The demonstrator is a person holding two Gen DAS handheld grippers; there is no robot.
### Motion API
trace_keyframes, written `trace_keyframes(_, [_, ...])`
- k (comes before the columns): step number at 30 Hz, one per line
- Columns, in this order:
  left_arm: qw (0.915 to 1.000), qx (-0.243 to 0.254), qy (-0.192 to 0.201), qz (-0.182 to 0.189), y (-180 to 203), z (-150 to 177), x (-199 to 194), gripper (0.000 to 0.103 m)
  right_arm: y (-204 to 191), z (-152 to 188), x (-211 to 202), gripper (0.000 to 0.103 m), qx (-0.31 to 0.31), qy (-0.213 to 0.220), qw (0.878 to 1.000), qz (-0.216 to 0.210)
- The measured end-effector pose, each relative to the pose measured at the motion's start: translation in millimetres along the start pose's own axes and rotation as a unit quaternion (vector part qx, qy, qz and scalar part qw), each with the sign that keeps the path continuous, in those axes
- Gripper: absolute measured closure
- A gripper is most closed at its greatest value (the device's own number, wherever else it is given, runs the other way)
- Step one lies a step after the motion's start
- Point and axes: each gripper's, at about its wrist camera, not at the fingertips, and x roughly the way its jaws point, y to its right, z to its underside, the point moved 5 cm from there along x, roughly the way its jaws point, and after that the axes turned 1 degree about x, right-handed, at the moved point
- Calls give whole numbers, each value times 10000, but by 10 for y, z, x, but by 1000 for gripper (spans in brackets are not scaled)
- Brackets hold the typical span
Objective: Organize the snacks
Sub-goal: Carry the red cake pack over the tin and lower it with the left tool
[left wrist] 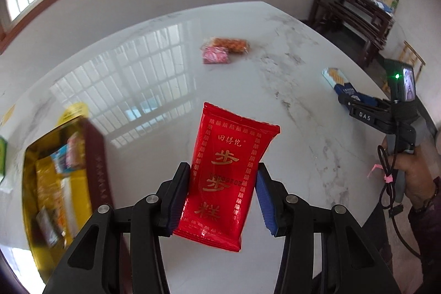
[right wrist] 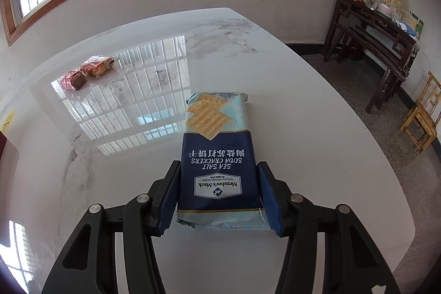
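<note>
The left gripper [left wrist: 223, 194], clamping the red foil snack packet [left wrist: 226, 178], should lower it level into the gold-lined box [left wrist: 55, 164] before letting go.

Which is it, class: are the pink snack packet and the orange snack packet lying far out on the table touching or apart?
Touching. The left wrist view shows the pink snack packet overlapping the orange snack packet, with no table visible between them.

Left gripper [left wrist: 223, 194] points steeply downward, jaws partly closed; right gripper [right wrist: 219, 197] likewise, seemingly clamped, hand [left wrist: 413, 172] gripping its handle.
</note>
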Motion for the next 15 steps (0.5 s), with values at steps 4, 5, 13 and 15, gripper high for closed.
trace_keyframes(4, [9996,-254,108,-103,-155,62,-205,55,-1,-5,-5,54,169,-29,9998,23])
trace_keyframes(5, [9993,-319,145,-153,-210,79,-258,55,-15,-7,-2,54,169,-39,9998,51])
trace_keyframes(13, [9953,-744,350,-511,-627,251,-566,55,-137,-54,24,54,287,-51,9995,108])
trace_keyframes(15, [9940,-833,395,-596,-743,301,-623,55,-166,-57,27,54,264,-52,9996,127])
